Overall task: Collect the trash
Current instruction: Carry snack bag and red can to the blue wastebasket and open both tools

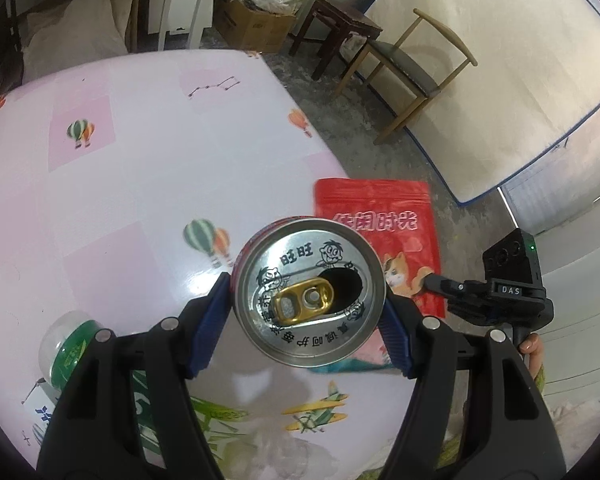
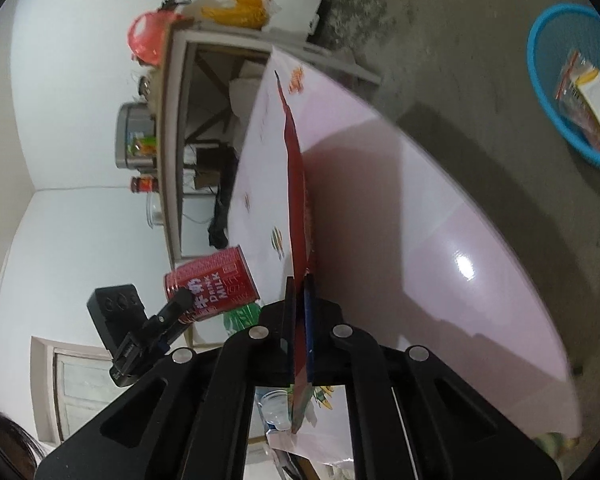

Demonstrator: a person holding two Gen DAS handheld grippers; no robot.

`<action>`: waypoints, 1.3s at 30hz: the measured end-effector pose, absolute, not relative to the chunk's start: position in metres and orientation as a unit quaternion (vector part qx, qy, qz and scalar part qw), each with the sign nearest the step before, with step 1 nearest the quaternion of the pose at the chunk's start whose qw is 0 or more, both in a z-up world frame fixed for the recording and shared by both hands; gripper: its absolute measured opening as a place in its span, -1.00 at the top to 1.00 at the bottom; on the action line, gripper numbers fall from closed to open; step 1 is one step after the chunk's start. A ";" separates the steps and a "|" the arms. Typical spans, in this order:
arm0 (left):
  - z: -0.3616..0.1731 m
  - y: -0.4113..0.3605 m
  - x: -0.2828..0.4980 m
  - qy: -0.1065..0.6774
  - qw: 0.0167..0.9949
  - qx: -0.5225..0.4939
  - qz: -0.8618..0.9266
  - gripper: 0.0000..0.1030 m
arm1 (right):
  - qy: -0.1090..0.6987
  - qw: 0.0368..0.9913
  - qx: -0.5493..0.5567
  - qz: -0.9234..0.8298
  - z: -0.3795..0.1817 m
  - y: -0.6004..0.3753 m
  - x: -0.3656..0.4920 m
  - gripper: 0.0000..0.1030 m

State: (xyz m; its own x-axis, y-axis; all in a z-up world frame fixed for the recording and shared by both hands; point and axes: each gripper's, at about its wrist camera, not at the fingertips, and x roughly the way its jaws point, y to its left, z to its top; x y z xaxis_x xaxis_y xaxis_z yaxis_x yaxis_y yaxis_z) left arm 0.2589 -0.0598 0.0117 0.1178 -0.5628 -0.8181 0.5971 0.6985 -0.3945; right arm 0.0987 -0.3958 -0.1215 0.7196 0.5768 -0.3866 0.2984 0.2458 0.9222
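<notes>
My left gripper [image 1: 306,318] is shut on a red milk can [image 1: 312,292], its blue pads pressing both sides. I look down on the can's silver lid and gold pull tab. It hangs upright just above the pink patterned table [image 1: 120,208]. In the right wrist view the same can [image 2: 214,280] shows its red side. My right gripper [image 2: 299,292] is shut on a flat red snack pouch [image 2: 294,184], seen edge-on above the table. In the left wrist view the pouch [image 1: 376,220] is held at the table's right edge, beside the can.
A green-labelled plastic bottle [image 1: 68,344] lies on the table at the lower left. A blue basket [image 2: 540,60] with wrappers in it stands on the concrete floor past the table's edge. A wooden chair [image 1: 412,68] and a cardboard box [image 1: 252,24] stand beyond the table.
</notes>
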 end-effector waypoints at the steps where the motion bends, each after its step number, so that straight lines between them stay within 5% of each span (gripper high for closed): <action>1: 0.014 -0.063 0.258 0.538 0.747 0.017 -0.390 -0.26 | 0.354 0.704 0.608 0.096 -0.120 -0.402 0.094 0.94; 19: 0.031 -0.244 0.220 0.537 0.690 0.121 -0.470 -0.26 | 0.209 0.766 0.603 -0.073 -0.092 -0.565 -0.035 0.95; 34: -0.108 -0.433 0.204 0.638 0.624 0.181 -0.413 -0.27 | 0.243 0.706 0.641 -0.180 -0.184 -0.622 -0.084 0.95; 39: -0.123 -0.450 0.217 0.638 0.644 0.153 -0.394 -0.42 | 0.243 0.693 0.651 -0.191 -0.199 -0.627 -0.096 0.95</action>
